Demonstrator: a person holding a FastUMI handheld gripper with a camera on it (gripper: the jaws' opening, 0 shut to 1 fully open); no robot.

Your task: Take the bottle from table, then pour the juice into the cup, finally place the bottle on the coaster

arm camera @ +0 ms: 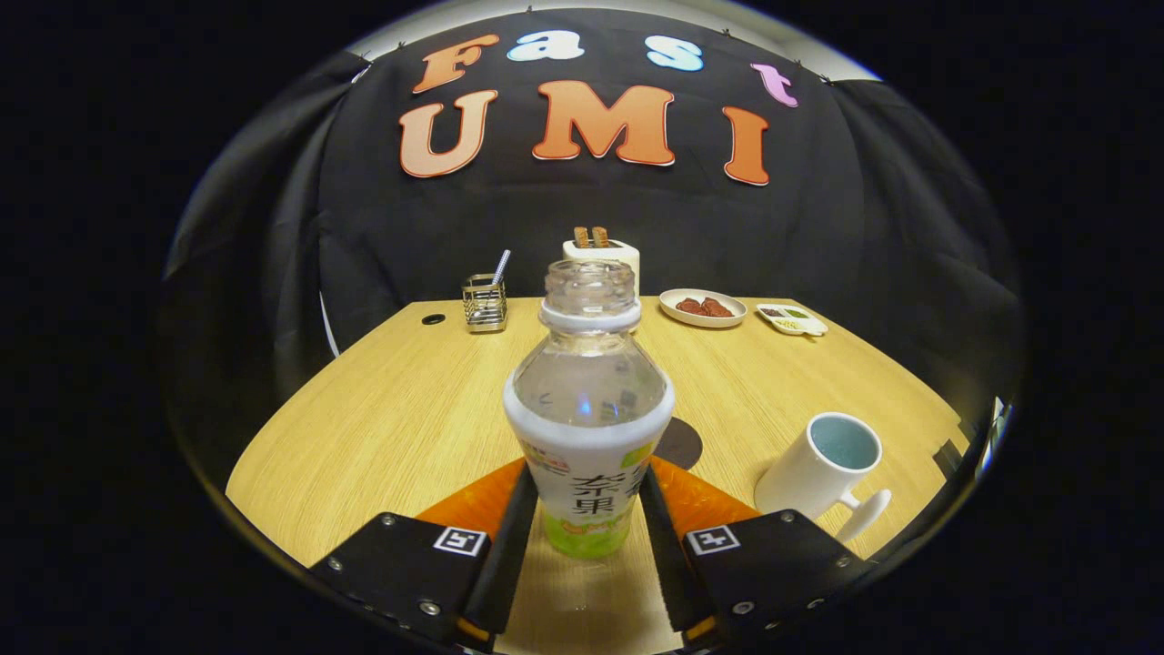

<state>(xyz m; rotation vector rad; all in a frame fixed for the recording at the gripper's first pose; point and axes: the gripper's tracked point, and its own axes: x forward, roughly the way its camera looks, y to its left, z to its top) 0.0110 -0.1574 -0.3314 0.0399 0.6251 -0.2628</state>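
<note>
Wooden table spreads across the middle of the frame. At lower centre the bottle stands upright, cap off, its long axis vertical, squarely between the two fingers of the gripper. Both fingers sit against the sides of its label, so they appear closed on it, though whether its base rests on the table is hard to tell. Just behind the bottle to the right a dark round coaster peeks out. Further right, at lower right, the white cup stands mouth up, handle toward the camera. The pour, I judge, calls for carrying the bottle rightward.
</note>
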